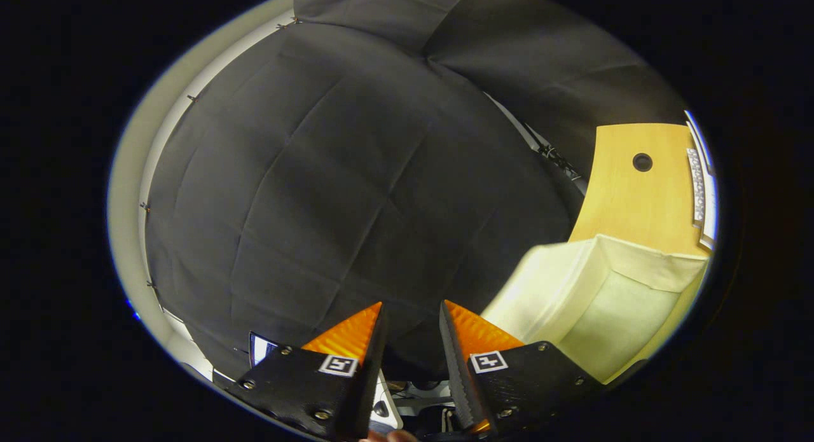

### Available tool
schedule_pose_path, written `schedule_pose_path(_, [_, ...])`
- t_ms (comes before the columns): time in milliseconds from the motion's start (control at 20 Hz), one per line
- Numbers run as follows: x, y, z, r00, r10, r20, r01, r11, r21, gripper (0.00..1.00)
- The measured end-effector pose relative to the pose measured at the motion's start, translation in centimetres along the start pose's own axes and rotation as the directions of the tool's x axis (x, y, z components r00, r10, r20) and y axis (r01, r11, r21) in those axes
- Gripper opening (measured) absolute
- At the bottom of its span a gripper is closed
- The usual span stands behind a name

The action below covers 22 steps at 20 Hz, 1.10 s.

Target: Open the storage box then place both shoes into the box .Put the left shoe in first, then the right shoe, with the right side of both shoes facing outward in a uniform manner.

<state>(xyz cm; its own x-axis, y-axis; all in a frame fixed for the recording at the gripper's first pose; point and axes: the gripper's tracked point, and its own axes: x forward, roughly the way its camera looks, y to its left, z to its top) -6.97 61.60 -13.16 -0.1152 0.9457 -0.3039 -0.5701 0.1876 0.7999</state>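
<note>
My gripper (411, 308) points at the black cloth wall (331, 194) of the booth, tilted away from the table. Its two fingers stand a little apart with nothing between them. To the right of the fingers, a cream fabric storage box (598, 296) sits on a light wooden table (636, 194). The box is open on top, and what I can see of its pale inside is bare.
The wooden table has a round dark hole (642, 161) in its top beyond the box. A pale strip (697, 184) runs along the table's far edge. A white frame edge (137, 194) borders the cloth wall on the left.
</note>
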Motion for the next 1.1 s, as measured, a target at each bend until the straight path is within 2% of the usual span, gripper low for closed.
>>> schedule_pose_path(150, [-2.5, -1.2, 0.0, 0.998, -0.065, 0.017, 0.066, 0.995, -0.075, 0.89])
schedule_pose_path(200, [-3.8, -1.6, -0.1, 0.996, -0.09, 0.027, 0.093, 0.989, -0.113, 0.91])
schedule_pose_path(450, [-10.6, -3.1, -0.2, 0.976, -0.179, 0.124, 0.203, 0.951, -0.232, 0.92])
schedule_pose_path(650, [-16.5, -4.9, -0.4, 0.951, -0.238, 0.197, 0.279, 0.936, -0.217, 0.92])
schedule_pose_path(750, [-19.4, -7.1, -0.1, 0.921, -0.3, 0.249, 0.351, 0.916, -0.194, 0.92])
schedule_pose_path(950, [-25.6, -11.6, -0.7, 0.842, -0.435, 0.318, 0.505, 0.844, -0.182, 0.92])
schedule_pose_path(1100, [-28.7, -14.2, -1.9, 0.802, -0.494, 0.334, 0.559, 0.818, -0.133, 0.92])
